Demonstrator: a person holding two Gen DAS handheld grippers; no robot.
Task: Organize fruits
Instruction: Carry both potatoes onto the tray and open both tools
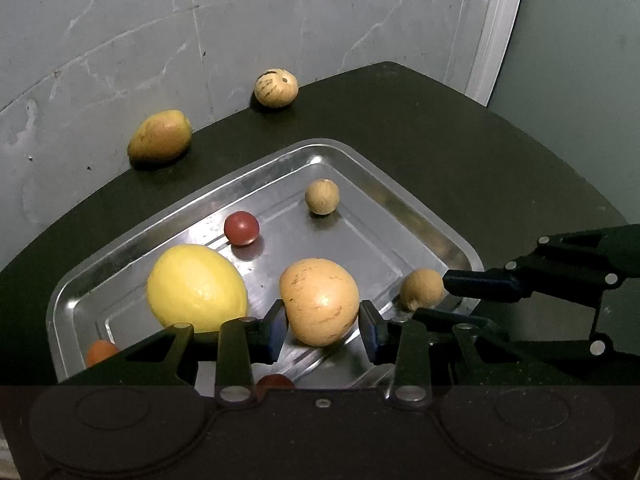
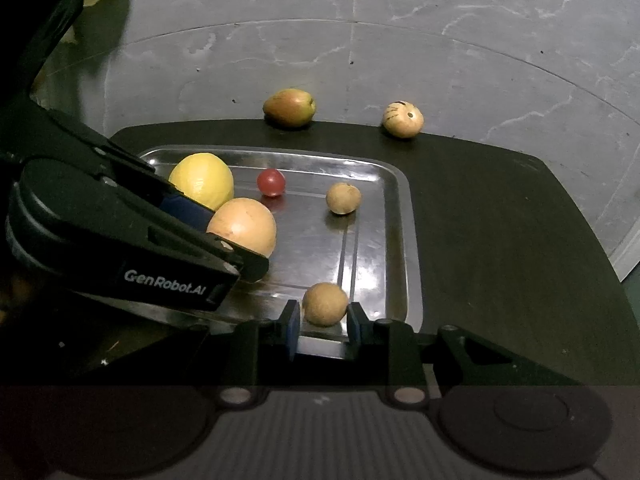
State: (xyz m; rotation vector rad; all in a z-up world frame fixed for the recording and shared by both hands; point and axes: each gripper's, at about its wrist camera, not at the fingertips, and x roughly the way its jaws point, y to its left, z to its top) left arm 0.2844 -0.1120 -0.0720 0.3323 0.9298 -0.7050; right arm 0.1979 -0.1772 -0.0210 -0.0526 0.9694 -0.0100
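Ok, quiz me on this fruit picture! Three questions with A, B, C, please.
1. Where is the mango? A in a claw; B on the table behind the tray; C on the floor.
2. How many fruits lie off the tray? A two; B one; C five.
3. The right claw is: A nowhere near fruit; B gripping a spoon; C around a small brown fruit.
Answers: B, it rests on dark tabletop; A, mango and striped fruit; C, one finger each side.
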